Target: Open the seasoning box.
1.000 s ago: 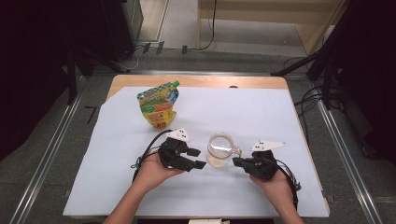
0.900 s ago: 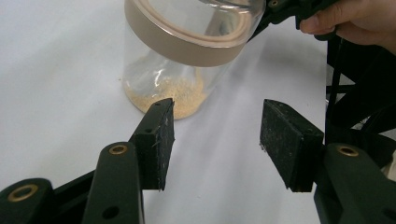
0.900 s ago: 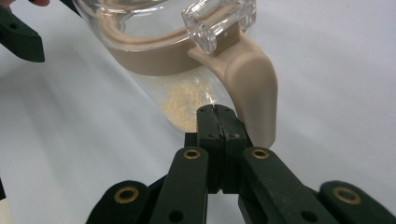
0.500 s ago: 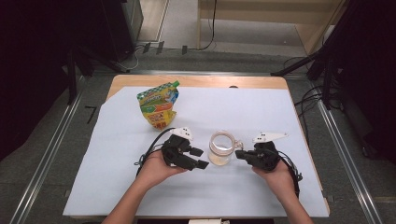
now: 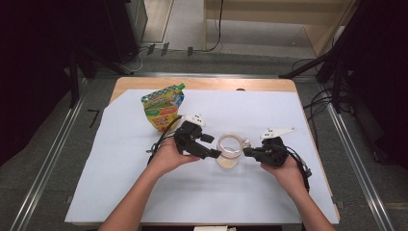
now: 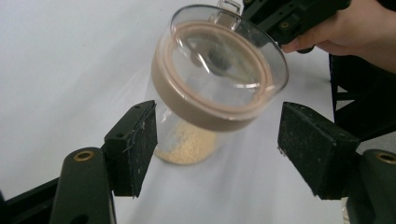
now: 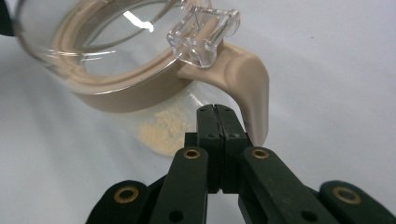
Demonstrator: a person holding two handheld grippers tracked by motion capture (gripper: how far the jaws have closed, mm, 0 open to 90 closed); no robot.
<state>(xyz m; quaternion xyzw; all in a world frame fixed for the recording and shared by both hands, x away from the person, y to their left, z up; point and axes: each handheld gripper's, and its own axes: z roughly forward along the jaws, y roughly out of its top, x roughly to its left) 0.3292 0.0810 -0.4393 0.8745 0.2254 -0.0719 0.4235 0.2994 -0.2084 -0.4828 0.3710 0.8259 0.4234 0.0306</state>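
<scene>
A clear jar (image 5: pixel 230 149) with a beige collar and a transparent lid stands mid-table, with pale yellow grains at its bottom. My left gripper (image 5: pixel 215 155) is open at the jar's left. In the left gripper view the jar (image 6: pixel 219 79) stands ahead between the two pads (image 6: pixel 135 144), and neither pad touches it. My right gripper (image 5: pixel 246 152) is shut at the jar's right. In the right gripper view its closed tips (image 7: pixel 217 114) sit just under the beige latch (image 7: pixel 247 79) and its clear tab (image 7: pixel 205 30), with nothing between them.
A colourful stand-up pouch (image 5: pixel 164 107) with a green spout is at the back left of the white sheet (image 5: pixel 120 183). The wooden table edge (image 5: pixel 202 83) runs along the far side. Cables trail from both grippers.
Both hands have moved forward a little. The right gripper's tips have come in against the jar's latch side, and the left gripper has edged closer to the jar.
</scene>
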